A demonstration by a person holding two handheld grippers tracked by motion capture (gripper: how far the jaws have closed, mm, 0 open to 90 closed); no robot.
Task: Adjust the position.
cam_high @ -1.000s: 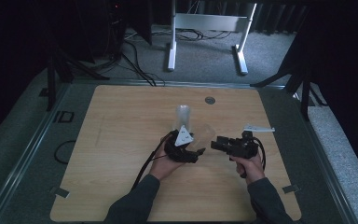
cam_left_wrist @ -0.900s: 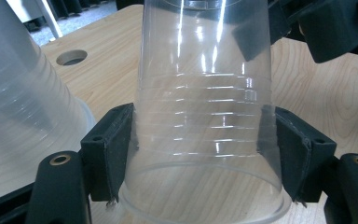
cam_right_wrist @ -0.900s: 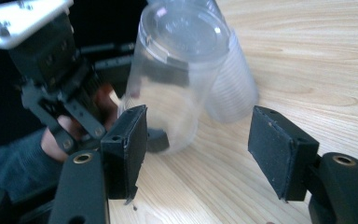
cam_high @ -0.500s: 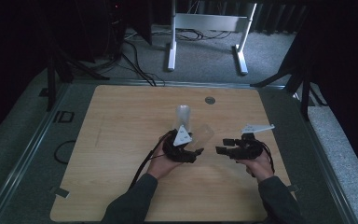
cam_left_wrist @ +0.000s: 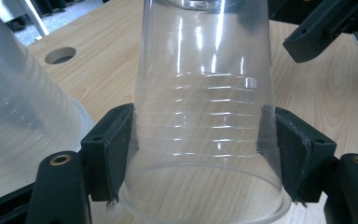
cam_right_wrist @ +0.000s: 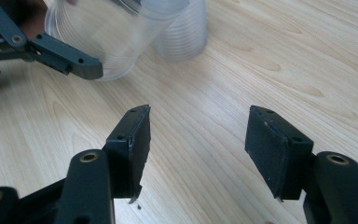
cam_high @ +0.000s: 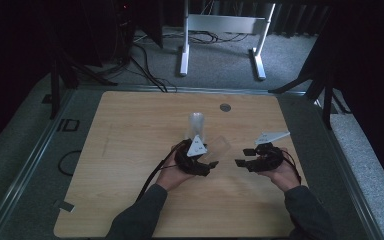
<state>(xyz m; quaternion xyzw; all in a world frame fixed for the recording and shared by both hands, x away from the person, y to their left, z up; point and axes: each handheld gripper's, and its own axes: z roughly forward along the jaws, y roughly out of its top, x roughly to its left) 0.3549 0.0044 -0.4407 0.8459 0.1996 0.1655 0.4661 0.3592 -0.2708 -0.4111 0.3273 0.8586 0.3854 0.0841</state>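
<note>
Clear, ribbed plastic is what I hold: a single see-through cup (cam_left_wrist: 205, 116) is clamped between the two padded jaws of my left hand-held gripper (cam_high: 200, 162), gripped across its lower wall near the rim, which faces the camera. The cup lies tilted on its side above the light wooden tabletop (cam_high: 130, 150), roughly at the middle and a little toward the near edge. Just beside it, toward the far edge, a stack of clear cups (cam_high: 196, 125) stands upright on the wood; in the left gripper view the same stack fills the left side, close to the held cup, and I cannot tell whether the two touch.

My right hand-held gripper (cam_high: 245, 159) hovers near the right edge, apart from the cup, its jaws spread wide with nothing between them; in the right gripper view I see bare wood through the gap, and the held cup and the stack farther off. A small round hole (cam_high: 225, 107) sits in the tabletop near the far edge.

I judge that one cup has been parted from the stack and is now being carried. The next move probably calls for bringing the released right gripper in toward the cup's free end, or turning the cup upright and setting it down clear of the stack, gently, since thin plastic crushes easily.
</note>
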